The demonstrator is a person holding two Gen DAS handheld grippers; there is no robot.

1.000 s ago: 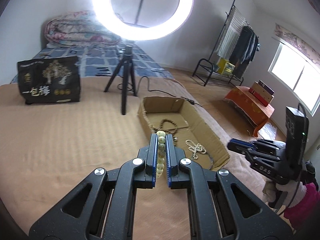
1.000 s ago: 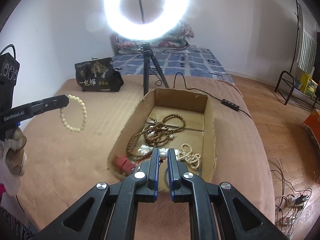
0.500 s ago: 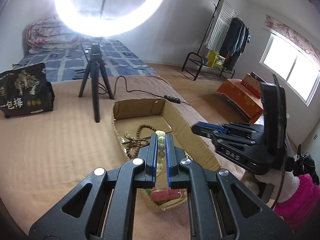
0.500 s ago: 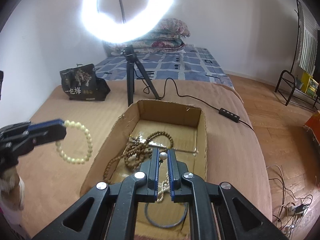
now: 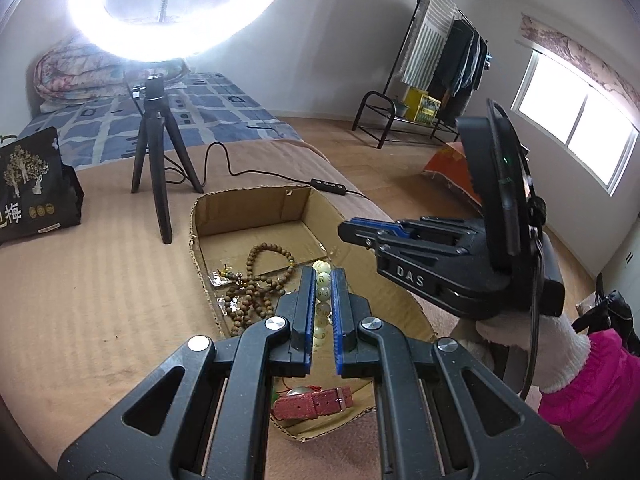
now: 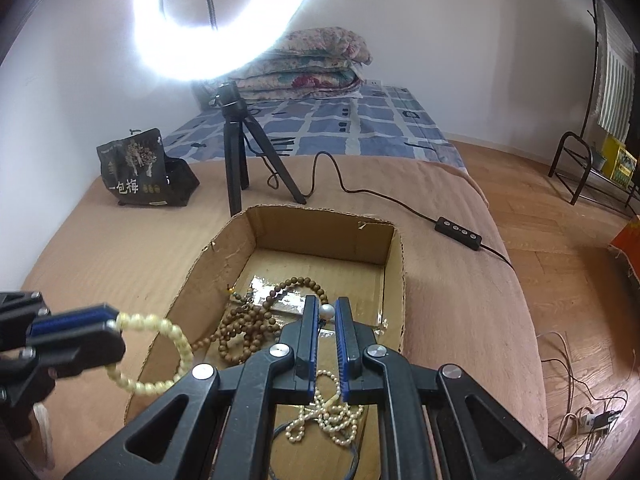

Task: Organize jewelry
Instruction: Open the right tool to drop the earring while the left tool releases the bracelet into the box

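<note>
My left gripper (image 5: 322, 276) is shut on a cream bead bracelet (image 5: 322, 292), which in the right wrist view hangs as a loop (image 6: 160, 356) from its tips over the left wall of the cardboard box (image 6: 320, 220). My right gripper (image 6: 327, 306) is shut on a white pearl piece (image 6: 327, 311) above the middle of the box. In the box lie a brown wooden bead string (image 6: 248, 328), a pearl strand (image 6: 324, 416) and a red watch strap (image 5: 312, 404). In the left wrist view the right gripper (image 5: 346, 232) reaches in from the right over the box (image 5: 248, 208).
The box sits on a brown bed cover. Just behind it stand a ring light's black tripod (image 5: 154, 168) and its cable with an inline controller (image 6: 458, 232). A black bag (image 6: 140, 172) stands back left. Folded quilts, a clothes rack and a gloved hand with a pink sleeve (image 5: 592, 384) are further off.
Both grippers have travelled over the box, which now looks nearer and larger. The left one carried the bracelet from the bare bed cover to the box's left wall. Both stayed shut.
</note>
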